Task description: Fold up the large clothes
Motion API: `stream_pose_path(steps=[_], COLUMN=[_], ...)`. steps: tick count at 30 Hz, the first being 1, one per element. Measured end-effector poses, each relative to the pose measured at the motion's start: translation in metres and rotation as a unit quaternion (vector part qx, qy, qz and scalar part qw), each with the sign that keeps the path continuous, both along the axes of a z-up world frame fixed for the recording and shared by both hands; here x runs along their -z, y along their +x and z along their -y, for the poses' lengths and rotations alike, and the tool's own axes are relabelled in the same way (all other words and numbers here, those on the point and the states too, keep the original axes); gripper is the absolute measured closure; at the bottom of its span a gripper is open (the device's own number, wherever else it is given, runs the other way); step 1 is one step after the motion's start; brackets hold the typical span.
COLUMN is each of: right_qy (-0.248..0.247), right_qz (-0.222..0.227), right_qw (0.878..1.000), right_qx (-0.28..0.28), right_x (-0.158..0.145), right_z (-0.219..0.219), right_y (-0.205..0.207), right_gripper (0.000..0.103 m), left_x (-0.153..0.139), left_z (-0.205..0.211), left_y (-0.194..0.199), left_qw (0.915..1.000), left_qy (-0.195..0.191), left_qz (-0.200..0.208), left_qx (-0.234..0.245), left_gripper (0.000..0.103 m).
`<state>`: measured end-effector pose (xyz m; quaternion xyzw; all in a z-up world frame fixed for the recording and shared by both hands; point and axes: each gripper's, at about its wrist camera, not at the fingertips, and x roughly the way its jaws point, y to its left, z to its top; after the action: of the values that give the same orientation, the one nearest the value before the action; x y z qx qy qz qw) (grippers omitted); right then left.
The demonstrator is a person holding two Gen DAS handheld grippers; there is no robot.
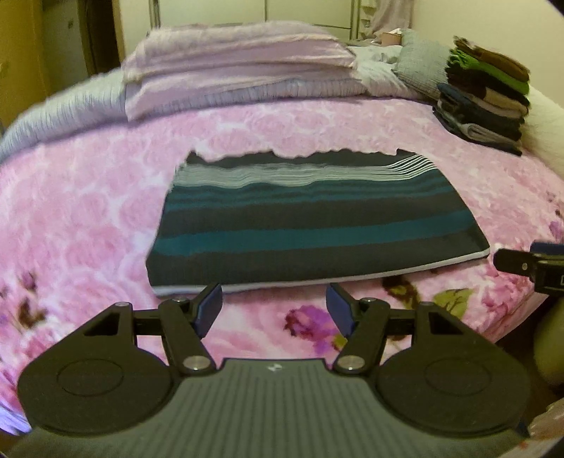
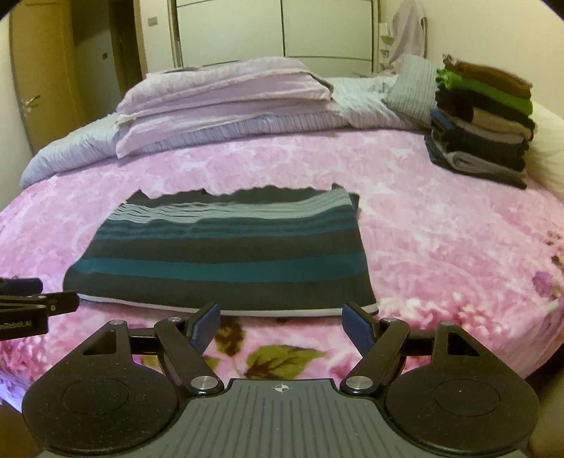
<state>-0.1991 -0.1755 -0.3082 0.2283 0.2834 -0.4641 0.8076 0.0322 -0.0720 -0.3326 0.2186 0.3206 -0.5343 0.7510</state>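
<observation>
A striped garment (image 1: 313,218) in dark grey, teal and white lies folded into a flat rectangle on the pink floral blanket (image 1: 88,211); the right wrist view shows the same garment (image 2: 225,253). My left gripper (image 1: 273,304) hovers open just short of its near hem, nothing between the blue pads. My right gripper (image 2: 280,322) is open too, at the near hem toward the garment's right corner. Each gripper's tip shows at the edge of the other's view.
A tall stack of folded clothes (image 2: 483,119) stands at the bed's far right. Lilac folded bedding and pillows (image 2: 225,95) lie across the far side, with a grey cushion (image 2: 412,84) beside them. Wardrobe doors (image 2: 282,28) stand behind the bed.
</observation>
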Motion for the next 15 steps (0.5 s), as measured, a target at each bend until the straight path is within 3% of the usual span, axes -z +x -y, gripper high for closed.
stream_pose_path(steps=[3,5,7,10,12,15], right_qy=[0.050,0.098,0.141,0.190,0.210,0.230], right_qz=[0.057,0.124,0.187,0.266,0.298,0.329], right_qw=[0.997,0.986,0.969,0.938,0.919,0.898], right_qx=[0.030,0.051,0.074,0.117,0.147,0.182], right_x=[0.019,0.034,0.049,0.071,0.083,0.100], right_z=[0.019,0.036,0.051,0.074,0.087,0.104], right_y=[-0.018,-0.036,-0.051,-0.067,-0.073,-0.075], right_gripper=[0.030,0.030,0.030,0.030,0.030,0.037], left_x=[0.020,0.036,0.053,0.078,0.091,0.105], left_z=[-0.003,-0.008,-0.013,-0.017,-0.017,-0.012], left_y=[0.031,0.059,0.088,0.124,0.138,0.153], left_qw=[0.9975,0.9875,0.9688,0.9334,0.9147,0.8990], left_qy=[-0.010,-0.026,-0.046,-0.073,-0.088,-0.101], left_qz=[-0.064,-0.143,-0.219,-0.308,-0.344,-0.364], left_qx=[-0.029,-0.061,-0.106,-0.168,-0.194,-0.221], left_gripper=[0.042,0.042,0.043,0.044,0.044,0.048])
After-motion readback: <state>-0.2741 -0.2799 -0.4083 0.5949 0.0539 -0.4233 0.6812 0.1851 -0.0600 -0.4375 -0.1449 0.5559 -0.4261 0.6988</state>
